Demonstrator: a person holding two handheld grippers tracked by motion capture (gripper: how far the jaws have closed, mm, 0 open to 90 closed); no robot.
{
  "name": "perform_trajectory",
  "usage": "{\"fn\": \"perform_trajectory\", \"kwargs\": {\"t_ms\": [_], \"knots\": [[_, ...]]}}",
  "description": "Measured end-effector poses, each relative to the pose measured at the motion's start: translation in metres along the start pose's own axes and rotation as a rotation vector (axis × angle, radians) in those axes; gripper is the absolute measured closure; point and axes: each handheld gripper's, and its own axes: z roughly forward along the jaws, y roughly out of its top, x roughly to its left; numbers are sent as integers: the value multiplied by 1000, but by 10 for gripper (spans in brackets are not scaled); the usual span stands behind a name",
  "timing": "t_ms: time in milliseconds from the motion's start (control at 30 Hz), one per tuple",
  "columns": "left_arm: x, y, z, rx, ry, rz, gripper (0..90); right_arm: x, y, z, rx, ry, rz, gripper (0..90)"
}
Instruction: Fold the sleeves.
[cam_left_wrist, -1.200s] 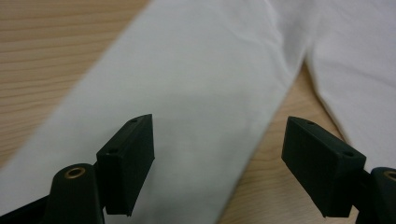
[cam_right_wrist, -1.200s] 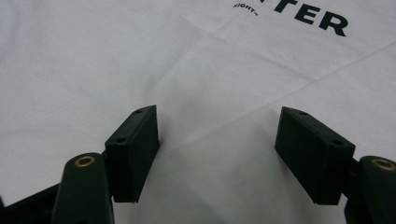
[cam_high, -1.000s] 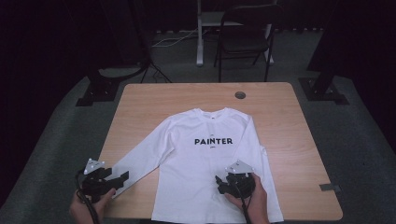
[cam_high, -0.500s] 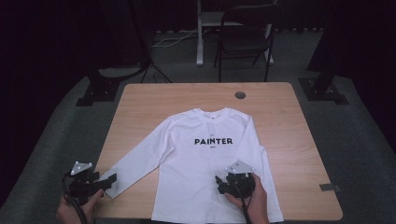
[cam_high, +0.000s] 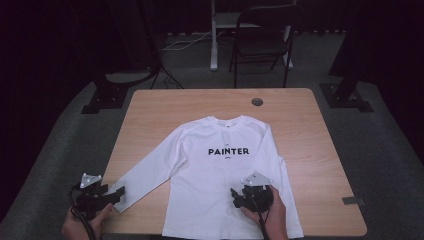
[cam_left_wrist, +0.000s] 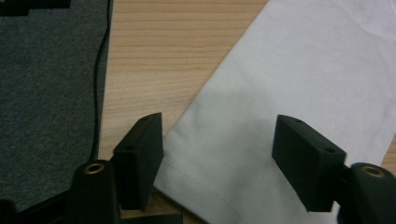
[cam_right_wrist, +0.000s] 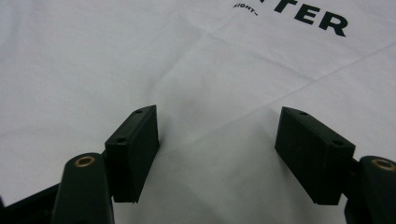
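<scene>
A white long-sleeved shirt (cam_high: 220, 170) printed PAINTER lies flat, front up, on the wooden table (cam_high: 300, 130). My left gripper (cam_high: 116, 193) is at the near left table edge, at the cuff of the outstretched sleeve (cam_high: 145, 177). In the left gripper view the cuff (cam_left_wrist: 261, 140) lies between the jaws of the left gripper (cam_left_wrist: 219, 156). They have just been closing but stand apart, not pressing it. My right gripper (cam_high: 240, 196) hovers over the shirt's lower body; in the right gripper view it (cam_right_wrist: 217, 156) is open over plain white cloth (cam_right_wrist: 140, 60) below the print.
A round cable hole (cam_high: 257, 102) sits near the table's far edge. A folding chair (cam_high: 265, 40) and black stand bases (cam_high: 107, 95) (cam_high: 345, 95) stand on grey carpet beyond the table. A black cable (cam_left_wrist: 99, 79) runs along the carpet by the table's left edge.
The left gripper drew back left off the sleeve end, then came back to the cuff with its jaws narrower. The right gripper and the shirt stayed put.
</scene>
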Motion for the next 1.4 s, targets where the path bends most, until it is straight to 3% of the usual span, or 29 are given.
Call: {"fn": "perform_trajectory", "kwargs": {"t_ms": [333, 433, 667, 1233, 1400], "knots": [[-1, 0, -2, 4, 38, 18, 527, 0, 0, 0, 0, 0, 0, 293], [-1, 0, -2, 9, 57, 27, 612, 0, 0, 0, 0, 0, 0, 293], [8, -2, -4, -4, 43, -4, 772, 0, 0, 0, -3, -4, -3, 293], [3, -1, -8, -25, 89, 15, 879, 1, 0, 0, -3, -10, -7, 287], [4, 0, -8, -27, 74, 9, 893, 2, 0, 0, -4, -25, -10, 259]]}}
